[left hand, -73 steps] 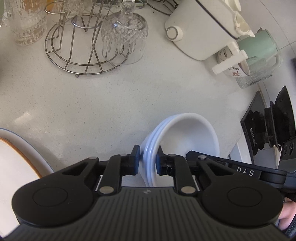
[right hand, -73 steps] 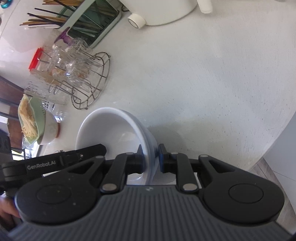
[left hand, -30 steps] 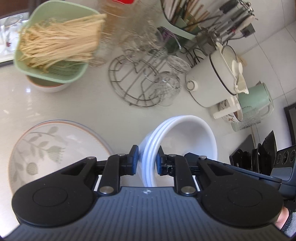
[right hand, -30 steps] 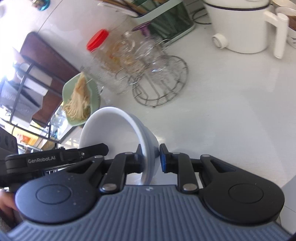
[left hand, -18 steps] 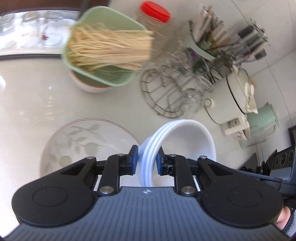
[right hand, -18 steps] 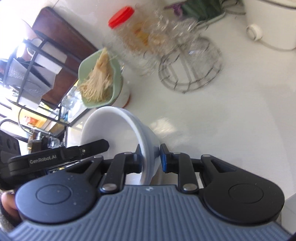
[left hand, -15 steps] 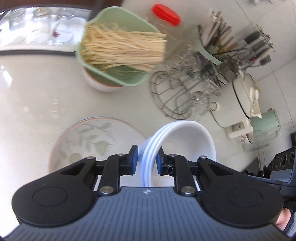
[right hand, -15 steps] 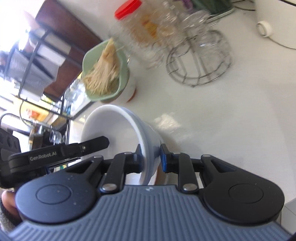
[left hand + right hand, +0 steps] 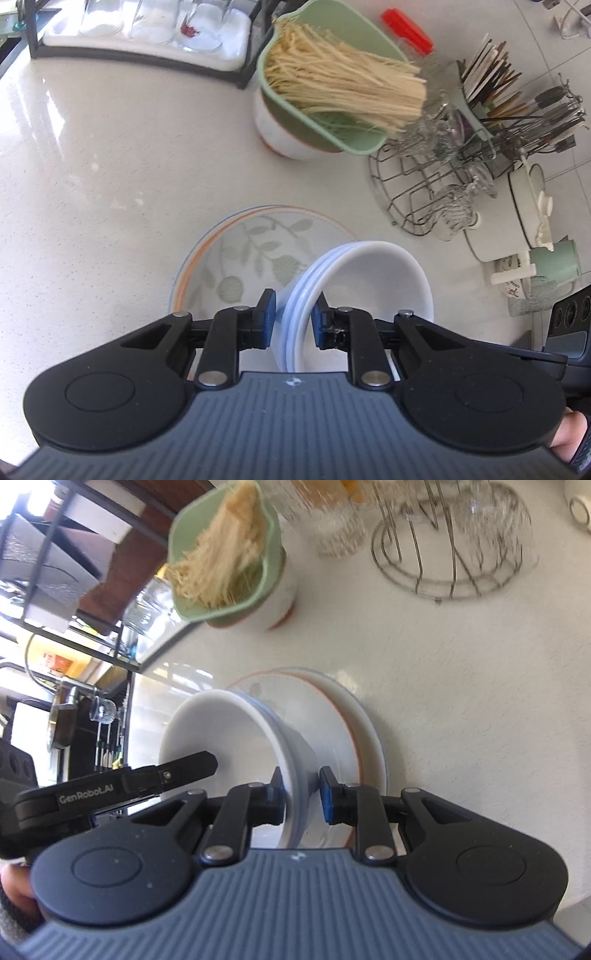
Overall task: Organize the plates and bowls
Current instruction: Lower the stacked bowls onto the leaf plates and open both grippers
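We are gripping the white bowls (image 9: 354, 280) with both tongs (image 9: 293, 319) (image 9: 301, 794), seemingly just above the leaf-patterned plate (image 9: 236, 254) ahead.

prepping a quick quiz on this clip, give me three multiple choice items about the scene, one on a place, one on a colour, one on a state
1. Where does the leaf-patterned plate lie?
A. on the counter under the carried bowls
B. in the wire rack
C. on top of the noodles

2. What colour is the basket holding the dry noodles?
A. red
B. pale green
C. black

3. How is the stack of white bowls held?
A. resting loose on the counter
B. by one set of tongs only
C. pinched at opposite rims by both tongs

Answers:
1 A, the plate shows on the counter just beyond and below the bowls.
2 B, its walls are pale green.
3 C, the left tongs and the right tongs each clamp a rim.
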The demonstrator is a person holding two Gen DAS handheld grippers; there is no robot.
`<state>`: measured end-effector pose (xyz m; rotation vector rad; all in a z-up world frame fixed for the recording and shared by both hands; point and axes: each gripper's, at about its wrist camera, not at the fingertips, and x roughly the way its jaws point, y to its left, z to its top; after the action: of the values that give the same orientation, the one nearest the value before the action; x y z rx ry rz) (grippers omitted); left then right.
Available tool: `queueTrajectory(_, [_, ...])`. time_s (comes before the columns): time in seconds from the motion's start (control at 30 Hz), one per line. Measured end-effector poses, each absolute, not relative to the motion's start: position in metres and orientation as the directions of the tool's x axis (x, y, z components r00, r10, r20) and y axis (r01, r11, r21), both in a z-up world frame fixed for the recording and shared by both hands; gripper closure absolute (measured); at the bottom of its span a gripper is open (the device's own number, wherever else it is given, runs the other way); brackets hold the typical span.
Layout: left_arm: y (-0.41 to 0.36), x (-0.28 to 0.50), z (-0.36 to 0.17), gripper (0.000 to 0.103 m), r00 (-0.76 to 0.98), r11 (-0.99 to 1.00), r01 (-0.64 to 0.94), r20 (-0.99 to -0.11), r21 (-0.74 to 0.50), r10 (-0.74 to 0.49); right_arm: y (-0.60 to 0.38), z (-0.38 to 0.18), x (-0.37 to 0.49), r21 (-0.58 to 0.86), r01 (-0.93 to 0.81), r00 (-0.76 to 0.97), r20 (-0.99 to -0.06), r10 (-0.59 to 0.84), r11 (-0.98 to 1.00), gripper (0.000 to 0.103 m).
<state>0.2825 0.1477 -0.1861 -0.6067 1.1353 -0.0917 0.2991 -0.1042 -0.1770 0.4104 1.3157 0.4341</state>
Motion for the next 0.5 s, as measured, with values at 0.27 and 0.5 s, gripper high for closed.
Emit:
queueTrajectory(0.27, [0.157,0.282,-0.2,0.081,0.409,0.839,-0.224,-0.829,-0.496,-0.381,-0.089,-0.184,0.295,0.478,-0.074,0.21,-0.851,0.482,0.875,0.08])
queueTrajectory(0.5, [0.158,0.278,-0.197,0.064,0.403,0.863,-0.189,-0.839,-0.468,-0.367,-0.085,-0.183,0.291,0.468,-0.039,0.275,-0.844,0.46,0.883,0.081])
